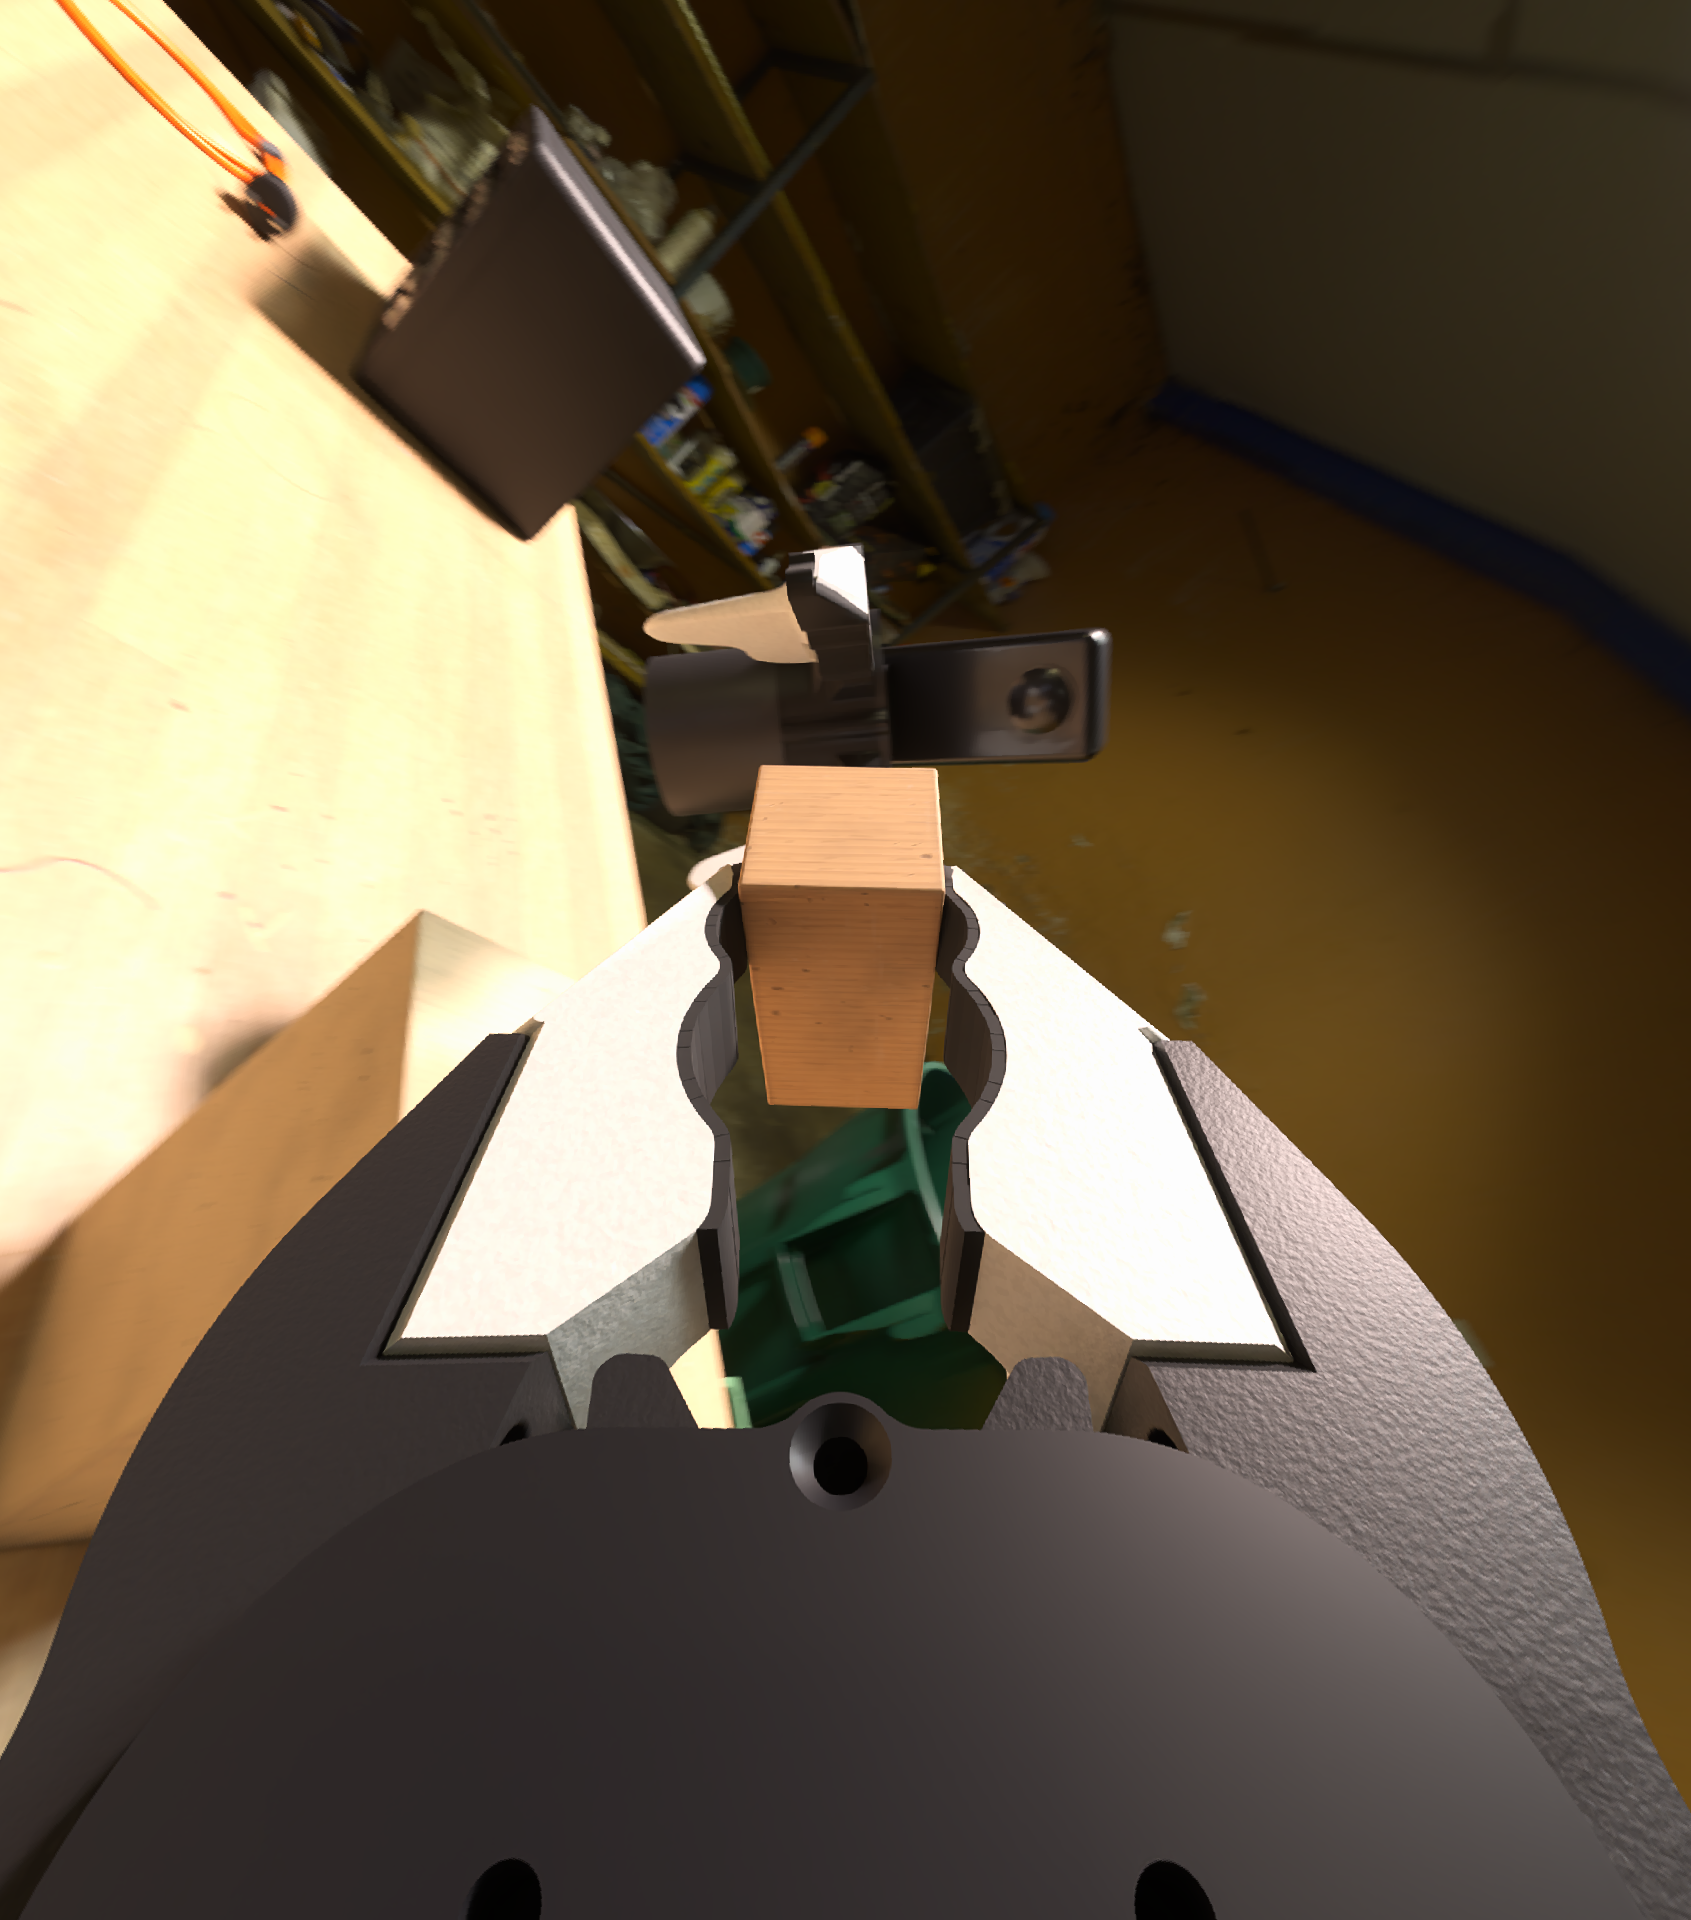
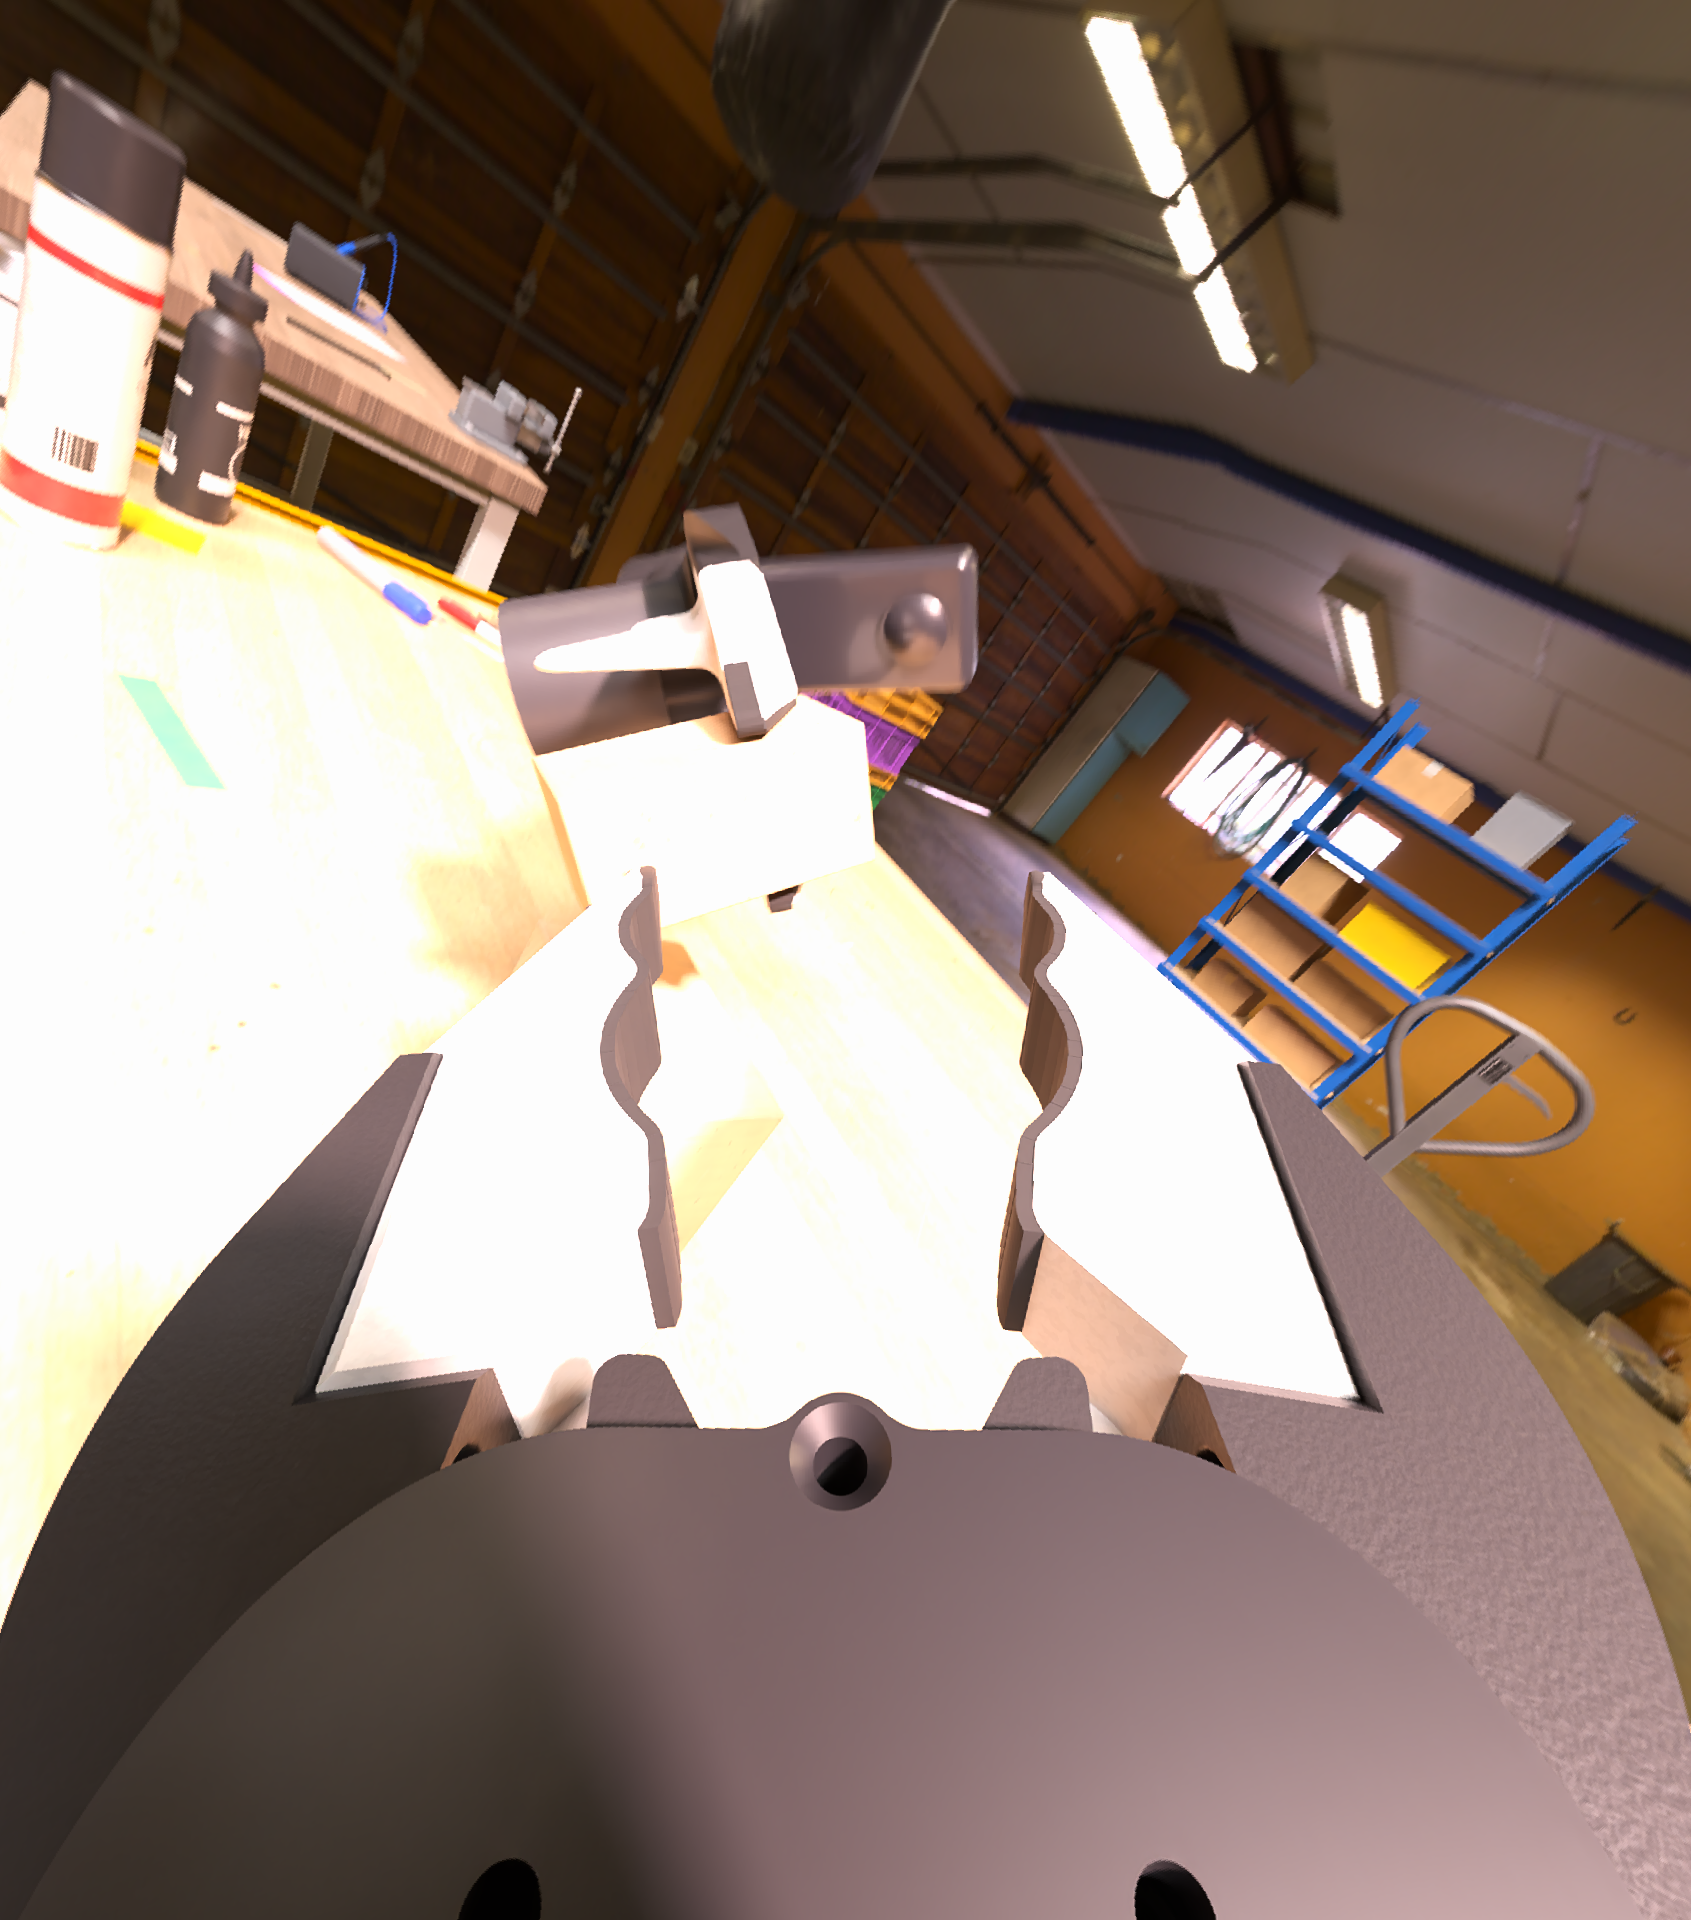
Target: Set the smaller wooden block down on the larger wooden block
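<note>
My left gripper (image 1: 843, 925) is shut on the smaller wooden block (image 1: 841, 966), a light brown block that stands out past the fingertips and is held in the air. The larger wooden block (image 1: 197, 1226) lies on the pale wooden table (image 1: 197, 675), to the left of and below my left gripper. In the right wrist view the larger block (image 2: 716, 810) looks washed out by bright light, and the left gripper (image 2: 612, 655) hovers just above it. My right gripper (image 2: 841, 894) is open and empty, short of the larger block. It also shows in the left wrist view (image 1: 820, 686), beyond the small block.
A dark box (image 1: 529, 343) and an orange cable (image 1: 197, 114) sit farther back on the table. A white bottle with red bands (image 2: 82, 343), a dark bottle (image 2: 212, 405), markers (image 2: 405, 597) and a green strip (image 2: 171, 727) lie at the left. The table edge (image 1: 612, 727) runs beside the grippers.
</note>
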### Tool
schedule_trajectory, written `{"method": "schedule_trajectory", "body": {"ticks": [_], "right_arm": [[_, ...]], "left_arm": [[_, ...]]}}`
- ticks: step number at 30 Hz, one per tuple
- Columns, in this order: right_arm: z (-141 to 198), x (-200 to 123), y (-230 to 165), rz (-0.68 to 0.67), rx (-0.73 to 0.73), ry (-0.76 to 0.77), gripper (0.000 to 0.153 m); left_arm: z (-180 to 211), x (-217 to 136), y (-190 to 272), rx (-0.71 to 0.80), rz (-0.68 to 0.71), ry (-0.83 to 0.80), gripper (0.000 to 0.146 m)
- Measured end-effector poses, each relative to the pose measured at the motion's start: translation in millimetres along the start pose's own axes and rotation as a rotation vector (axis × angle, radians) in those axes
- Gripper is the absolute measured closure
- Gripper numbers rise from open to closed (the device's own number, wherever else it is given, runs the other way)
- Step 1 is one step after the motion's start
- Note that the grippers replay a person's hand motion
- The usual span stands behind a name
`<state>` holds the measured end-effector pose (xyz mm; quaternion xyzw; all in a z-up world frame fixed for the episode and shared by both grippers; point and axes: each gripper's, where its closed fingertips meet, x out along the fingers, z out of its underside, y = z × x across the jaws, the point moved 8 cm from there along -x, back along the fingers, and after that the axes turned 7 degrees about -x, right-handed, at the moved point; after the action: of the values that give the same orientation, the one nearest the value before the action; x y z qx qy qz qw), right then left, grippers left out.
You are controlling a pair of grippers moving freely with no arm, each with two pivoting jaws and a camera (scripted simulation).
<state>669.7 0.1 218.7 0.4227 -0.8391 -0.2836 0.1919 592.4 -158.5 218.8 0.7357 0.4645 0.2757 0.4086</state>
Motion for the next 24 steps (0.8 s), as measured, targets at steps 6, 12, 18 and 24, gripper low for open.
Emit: {"method": "schedule_trajectory", "body": {"ticks": [6,12,18,24], "right_arm": [[4,-2,15,-0.119,0.352,0.028,0.083],[3,7,38,-0.306,0.478,-0.072,0.083],[2,17,41,-0.417,0.420,-0.166,0.100],[6,19,36,-0.447,0.370,-0.223,0.110]], "left_arm": [[-5,-10,2,0.342,-0.246,0.025,0.110],[-1,-3,13,0.703,-0.342,-0.037,0.110],[6,5,13,0.842,-0.395,-0.084,0.110],[6,4,10,0.851,-0.412,-0.075,0.110]]}}
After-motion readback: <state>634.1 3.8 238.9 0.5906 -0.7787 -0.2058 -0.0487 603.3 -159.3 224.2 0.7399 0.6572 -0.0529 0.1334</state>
